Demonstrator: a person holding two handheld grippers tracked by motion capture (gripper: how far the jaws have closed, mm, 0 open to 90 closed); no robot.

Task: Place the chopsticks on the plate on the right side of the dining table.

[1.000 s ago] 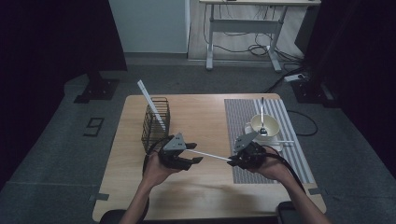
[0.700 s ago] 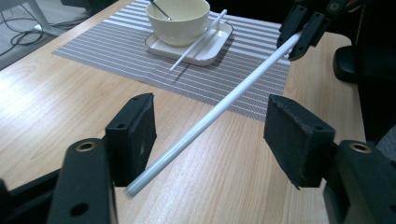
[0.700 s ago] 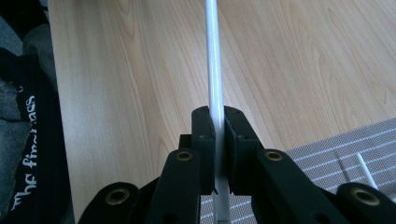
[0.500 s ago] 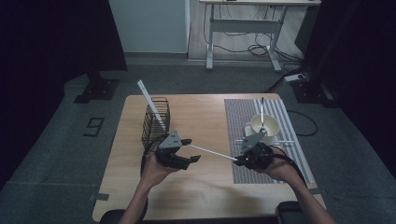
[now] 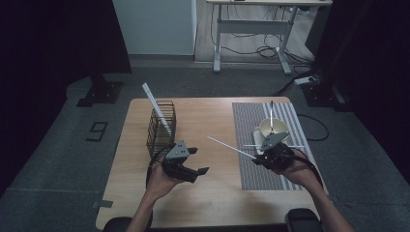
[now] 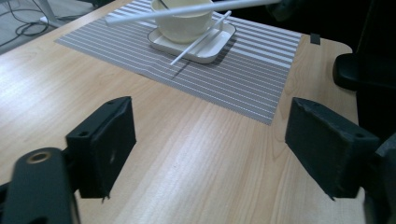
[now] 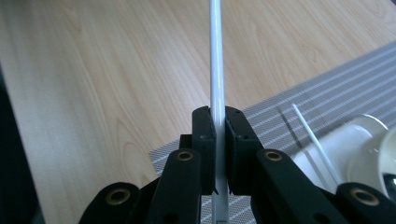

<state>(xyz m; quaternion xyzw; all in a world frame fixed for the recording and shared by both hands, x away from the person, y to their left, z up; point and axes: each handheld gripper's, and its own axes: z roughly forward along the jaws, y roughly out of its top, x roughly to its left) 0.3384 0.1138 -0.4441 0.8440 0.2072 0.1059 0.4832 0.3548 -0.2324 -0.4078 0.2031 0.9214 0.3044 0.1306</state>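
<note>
The right hand-held gripper (image 7: pixel 219 154) pinches a white stick (image 7: pixel 216 60) over the tabletop (image 5: pixel 212 121) just left of the striped mat (image 5: pixel 251 121), while the left hand-held gripper (image 5: pixel 191 162), jaws just spread apart and empty, hovers farther left of the mat.

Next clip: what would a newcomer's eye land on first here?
The long white stick clamped in the right tool, jutting out over the bare wood. Next, the left tool with jaws just opened on nothing, beside the wire basket, and the cup on the striped mat.
</note>
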